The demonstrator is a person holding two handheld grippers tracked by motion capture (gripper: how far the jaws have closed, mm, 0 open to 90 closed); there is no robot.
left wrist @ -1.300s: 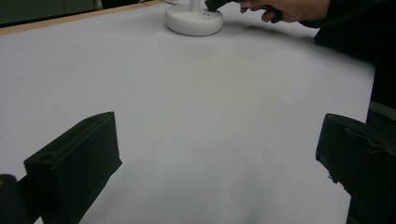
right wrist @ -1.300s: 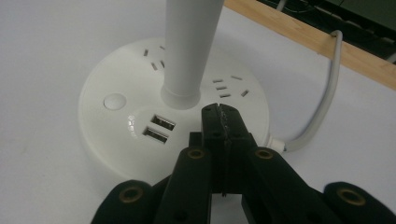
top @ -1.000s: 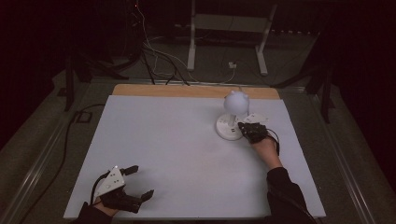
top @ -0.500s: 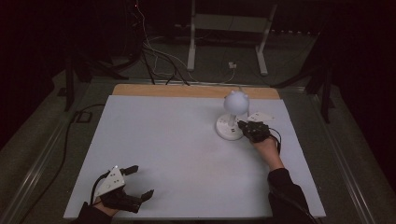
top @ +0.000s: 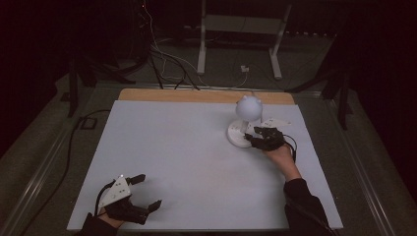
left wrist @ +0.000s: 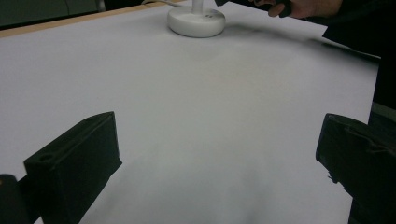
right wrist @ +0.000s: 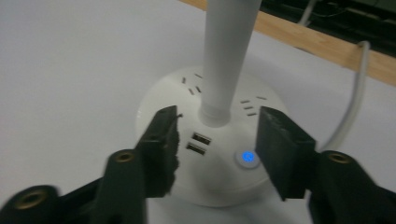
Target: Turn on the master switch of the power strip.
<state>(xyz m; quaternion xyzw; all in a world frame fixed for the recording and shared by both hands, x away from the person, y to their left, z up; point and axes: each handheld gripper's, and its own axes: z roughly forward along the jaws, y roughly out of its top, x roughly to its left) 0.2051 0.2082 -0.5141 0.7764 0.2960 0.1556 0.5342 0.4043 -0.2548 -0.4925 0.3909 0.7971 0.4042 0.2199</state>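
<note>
Lamp stands at the desk's far right; our right hand-held gripper has just been opening, jaws astride its base, touching nothing. Our left hand-held gripper rests released at the near-left corner.

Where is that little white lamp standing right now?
In the high view the lamp stands on the far right part of the white table, near the wooden edge, with the right gripper right beside its round base.
</note>
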